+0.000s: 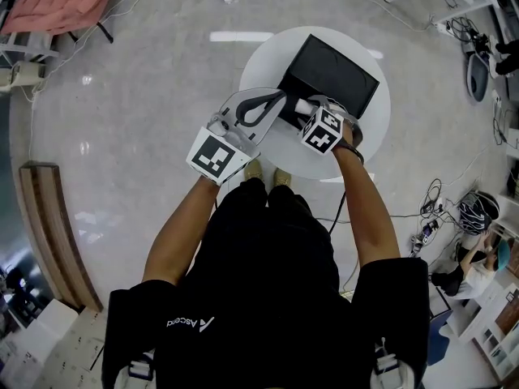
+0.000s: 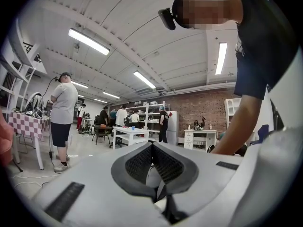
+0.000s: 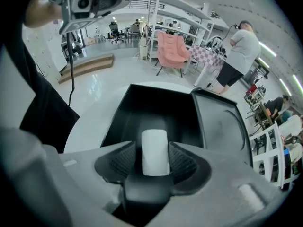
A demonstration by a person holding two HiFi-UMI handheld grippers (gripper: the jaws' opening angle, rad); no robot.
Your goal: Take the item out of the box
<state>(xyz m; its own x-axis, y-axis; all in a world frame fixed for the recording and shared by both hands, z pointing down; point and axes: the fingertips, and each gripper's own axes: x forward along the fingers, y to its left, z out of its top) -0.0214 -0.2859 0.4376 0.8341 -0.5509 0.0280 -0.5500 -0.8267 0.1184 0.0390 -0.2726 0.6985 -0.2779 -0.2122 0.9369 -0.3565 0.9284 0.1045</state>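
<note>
The white item (image 3: 155, 151) lies between the right gripper (image 3: 153, 148) jaws at the black box's (image 3: 120, 115) near edge. Its long axis runs along the jaws, pointing into the box. The jaws stand apart, clear of the item.

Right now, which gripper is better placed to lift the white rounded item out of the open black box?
Likely right. The right gripper is at the open black box, open jaws either side of the white rounded item. The left gripper is shut and aims at the room, not the box.
</note>
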